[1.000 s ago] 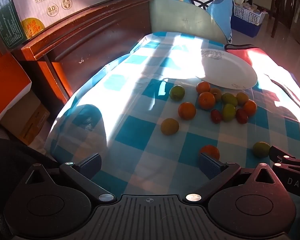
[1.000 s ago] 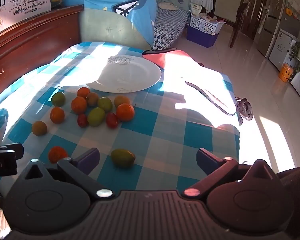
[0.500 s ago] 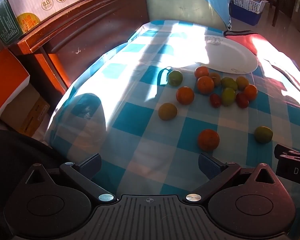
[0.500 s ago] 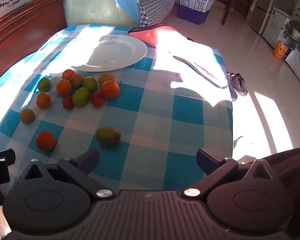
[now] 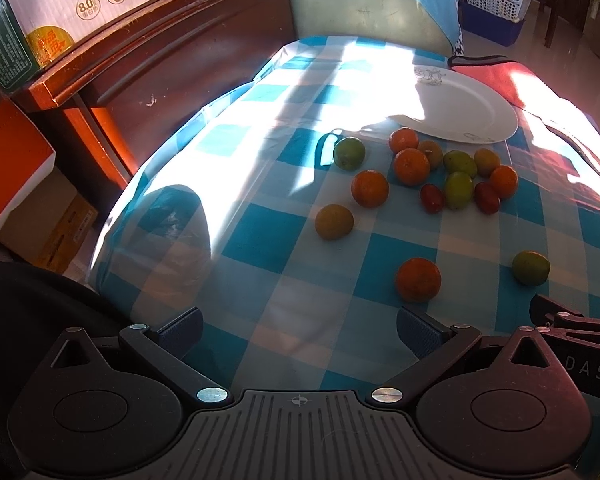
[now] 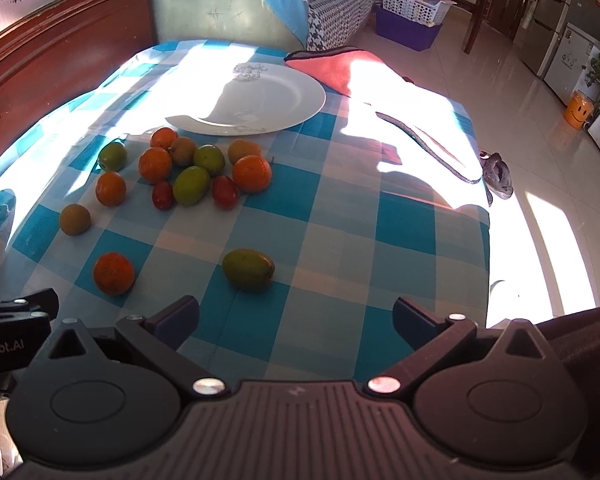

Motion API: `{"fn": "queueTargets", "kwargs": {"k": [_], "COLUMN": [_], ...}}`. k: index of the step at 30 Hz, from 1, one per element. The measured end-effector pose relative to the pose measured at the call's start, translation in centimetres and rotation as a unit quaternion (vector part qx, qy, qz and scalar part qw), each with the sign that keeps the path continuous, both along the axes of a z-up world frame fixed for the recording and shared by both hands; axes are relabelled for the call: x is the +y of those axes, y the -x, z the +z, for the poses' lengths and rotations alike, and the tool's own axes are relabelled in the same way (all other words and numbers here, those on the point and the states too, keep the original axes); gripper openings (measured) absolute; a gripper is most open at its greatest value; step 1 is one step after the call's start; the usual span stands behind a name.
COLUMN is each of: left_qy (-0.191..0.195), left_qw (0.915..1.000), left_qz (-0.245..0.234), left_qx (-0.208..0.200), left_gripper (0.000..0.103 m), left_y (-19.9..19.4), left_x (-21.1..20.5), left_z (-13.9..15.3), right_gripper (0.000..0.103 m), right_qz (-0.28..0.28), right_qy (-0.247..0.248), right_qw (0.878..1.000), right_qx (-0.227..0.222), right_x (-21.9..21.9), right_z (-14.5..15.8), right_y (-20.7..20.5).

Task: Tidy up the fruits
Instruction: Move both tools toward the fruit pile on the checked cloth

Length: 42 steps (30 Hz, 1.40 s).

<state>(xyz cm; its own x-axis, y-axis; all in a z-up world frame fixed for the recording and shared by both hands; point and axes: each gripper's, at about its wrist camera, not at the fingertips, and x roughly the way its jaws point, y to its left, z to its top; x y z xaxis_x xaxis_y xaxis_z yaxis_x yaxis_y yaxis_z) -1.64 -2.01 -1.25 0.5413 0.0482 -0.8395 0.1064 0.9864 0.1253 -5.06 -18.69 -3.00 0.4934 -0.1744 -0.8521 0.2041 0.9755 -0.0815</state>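
So far nothing has been sorted, as far as these views show: every fruit lies on the checked tablecloth [image 6: 340, 200] and the white plate [image 6: 284, 92] holds none.

Start nearest to you. Your left gripper [image 5: 300, 330] hangs above the near edge of the table with its jaws spread wide and nothing between them. Your right gripper [image 6: 296, 316] is the same, jaws apart and empty, and it shows at the lower right edge of the left view.

Just beyond the fingers sit two strays. An orange [image 5: 418, 285] lies ahead of your left gripper, nearer its right finger. A green oval fruit [image 6: 248, 270] lies ahead of your right gripper, nearer its left finger. Neither is touched. Judging by position, these are the handiest first picks.

A little farther, a yellowish fruit [image 5: 334, 221] sits alone, and another orange [image 5: 370, 189] beside it. Past those is the main cluster [image 6: 196, 168]: oranges, green fruits and two small red ones, several touching each other. One green fruit [image 5: 349, 153] stands off at the left of the group.

Farthest is the plate, just beyond the cluster, partly in sun and shadow. A red cloth [image 6: 332, 66] lies behind it.

If the plate is the goal, the whole job is left to you.
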Motion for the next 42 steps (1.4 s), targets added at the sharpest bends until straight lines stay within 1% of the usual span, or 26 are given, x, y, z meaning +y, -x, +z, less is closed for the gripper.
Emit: {"fn": "queueTargets", "kwargs": {"k": [20, 34, 42], "left_qy": [-0.003, 0.002, 0.003], "left_qw": [1.0, 1.0, 0.9999], "left_qz": [-0.003, -0.007, -0.009], "left_qx": [0.002, 0.004, 0.007], "left_gripper": [0.103, 0.103, 0.103], "left_y": [-0.11, 0.03, 0.08], "left_x": [-0.34, -0.47, -0.54], "left_z": [-0.17, -0.36, -0.52], "right_gripper": [0.102, 0.102, 0.1], "right_qz": [-0.006, -0.006, -0.004], "right_qy": [-0.005, 0.003, 0.005], "right_qw": [1.0, 1.0, 1.0], "right_qx": [0.003, 0.008, 0.013], "right_x": [-0.1, 0.06, 0.1], "right_z": [-0.04, -0.23, -0.41], "right_y": [-0.19, -0.27, -0.28]}}
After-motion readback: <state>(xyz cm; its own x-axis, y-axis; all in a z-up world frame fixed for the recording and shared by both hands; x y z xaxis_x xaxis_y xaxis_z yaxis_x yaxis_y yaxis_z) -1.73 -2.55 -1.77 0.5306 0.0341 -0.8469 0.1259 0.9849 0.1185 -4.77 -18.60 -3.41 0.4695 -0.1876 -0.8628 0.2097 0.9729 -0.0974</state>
